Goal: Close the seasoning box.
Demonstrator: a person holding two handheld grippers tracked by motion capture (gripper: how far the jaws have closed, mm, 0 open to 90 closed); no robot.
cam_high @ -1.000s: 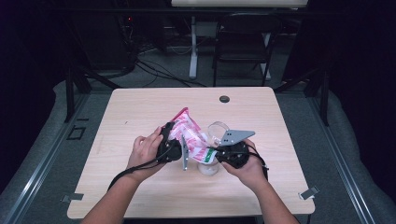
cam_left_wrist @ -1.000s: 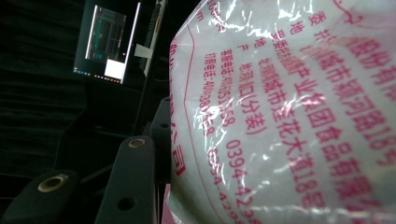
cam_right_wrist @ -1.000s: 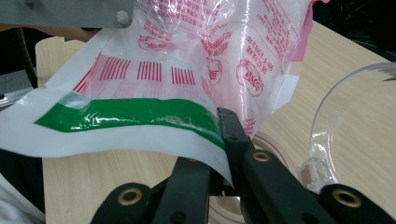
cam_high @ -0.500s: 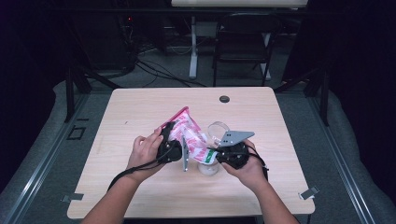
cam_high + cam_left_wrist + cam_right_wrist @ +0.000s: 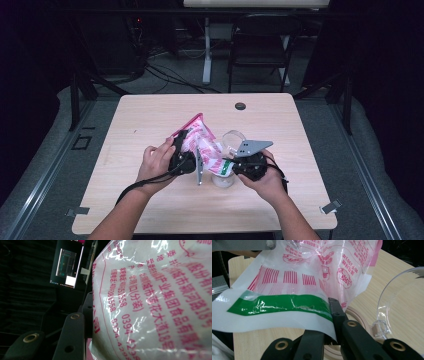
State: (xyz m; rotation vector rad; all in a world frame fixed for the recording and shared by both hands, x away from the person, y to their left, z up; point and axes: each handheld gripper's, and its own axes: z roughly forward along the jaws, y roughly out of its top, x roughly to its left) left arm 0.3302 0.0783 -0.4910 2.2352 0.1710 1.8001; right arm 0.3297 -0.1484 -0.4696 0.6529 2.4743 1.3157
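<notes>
Bag (image 5: 202, 147) held up over the table's (image 5: 150, 115) middle — right gripper (image 5: 235, 166) clenched on its green-striped edge, left gripper (image 5: 181, 150) clamping the bag's side. Keep the mouth over the clear container (image 5: 232, 140) — tip slowly w/ the left.

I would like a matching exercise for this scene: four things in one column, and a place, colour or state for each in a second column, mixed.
Things:
1. plastic bag
2. right gripper
3. clear cup
4. black cap

States:
A. transparent, beside the bag
B. lies near the table's far edge
C. white with pink print, held up between both grippers
D. shut on the bag's green-striped edge

Pairs: 1-C, 2-D, 3-A, 4-B
</notes>
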